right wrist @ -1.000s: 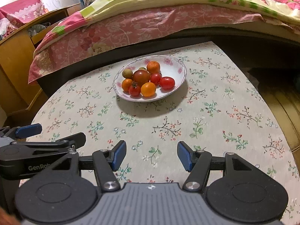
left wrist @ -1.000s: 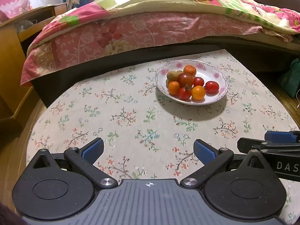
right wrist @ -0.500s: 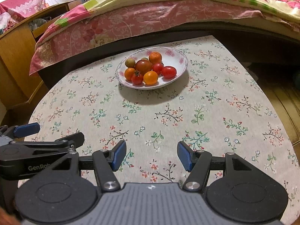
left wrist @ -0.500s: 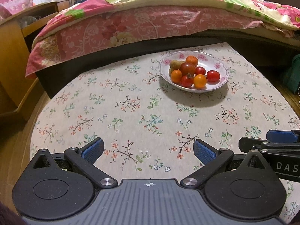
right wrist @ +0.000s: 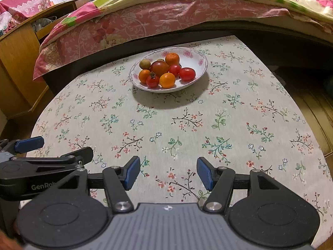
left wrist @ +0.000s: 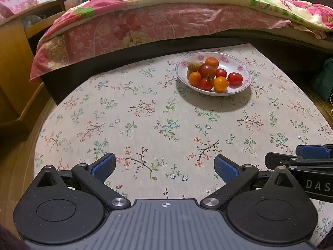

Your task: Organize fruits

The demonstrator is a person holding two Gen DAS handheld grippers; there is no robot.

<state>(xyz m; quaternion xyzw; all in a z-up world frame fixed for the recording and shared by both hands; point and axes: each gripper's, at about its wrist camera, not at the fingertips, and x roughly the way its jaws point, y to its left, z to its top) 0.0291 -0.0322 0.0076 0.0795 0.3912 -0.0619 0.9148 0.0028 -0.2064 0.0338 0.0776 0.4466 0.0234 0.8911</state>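
Left gripper (left wrist: 164,166) spread wide, holding nothing, low over the near edge of the table (left wrist: 145,125). Right gripper (right wrist: 166,171) also spread, empty, just beside the left one on its right; seen at the right edge of the left view (left wrist: 308,156), and the left one at the left edge of the right view (right wrist: 41,152). Blue pads (right wrist: 132,171) on the fingers.

On the far side of the table, well apart from both tools: a white bowl (left wrist: 243,66) with pink flowers on the rim, full of fruits (left wrist: 210,74). Inside the bowl: red tomatoes (right wrist: 187,74), orange round ones (right wrist: 167,80), one big dark red tomato (right wrist: 159,67), one greenish fruit (right wrist: 145,64) at the far left. Same bowl (right wrist: 197,57) in the right view.

Table covered with a flowered cloth (right wrist: 187,125). Behind it, a bed (left wrist: 166,27) with a pink cover. At far left, a wooden cabinet (right wrist: 18,62).
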